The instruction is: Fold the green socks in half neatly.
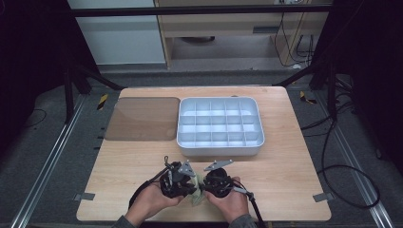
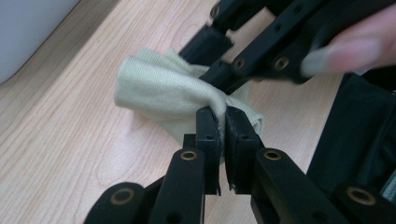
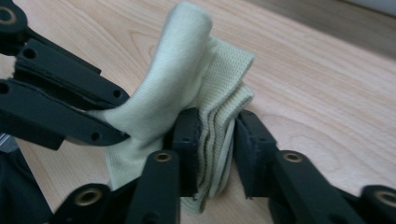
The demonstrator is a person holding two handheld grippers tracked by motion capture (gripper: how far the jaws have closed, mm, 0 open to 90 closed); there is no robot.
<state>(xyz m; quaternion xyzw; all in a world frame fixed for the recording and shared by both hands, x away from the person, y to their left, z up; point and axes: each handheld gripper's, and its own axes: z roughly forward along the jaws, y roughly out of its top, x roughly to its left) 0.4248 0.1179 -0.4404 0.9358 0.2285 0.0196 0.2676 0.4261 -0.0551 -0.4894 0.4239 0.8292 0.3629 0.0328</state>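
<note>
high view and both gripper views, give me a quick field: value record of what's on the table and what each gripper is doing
held item: pale green sock, folded, between the two grippers
left gripper: shut on a thin layer of the sock
right gripper: jaws around the folded sock, a gap showing on one side
tray: white, divided into compartments, far side of table
mat: brown translucent sheet left of tray
table: light wood

The cloth [image 3: 187, 88] is a pale, matt knit with fine ribbing along its folded edges. It lies on a table [image 1: 285, 166] of light wood grain with a smooth finish. The divided tray [image 1: 220, 124] looks like smooth white plastic, and the brownish sheet [image 1: 142, 118] beside it seems translucent and slightly glossy.
</note>
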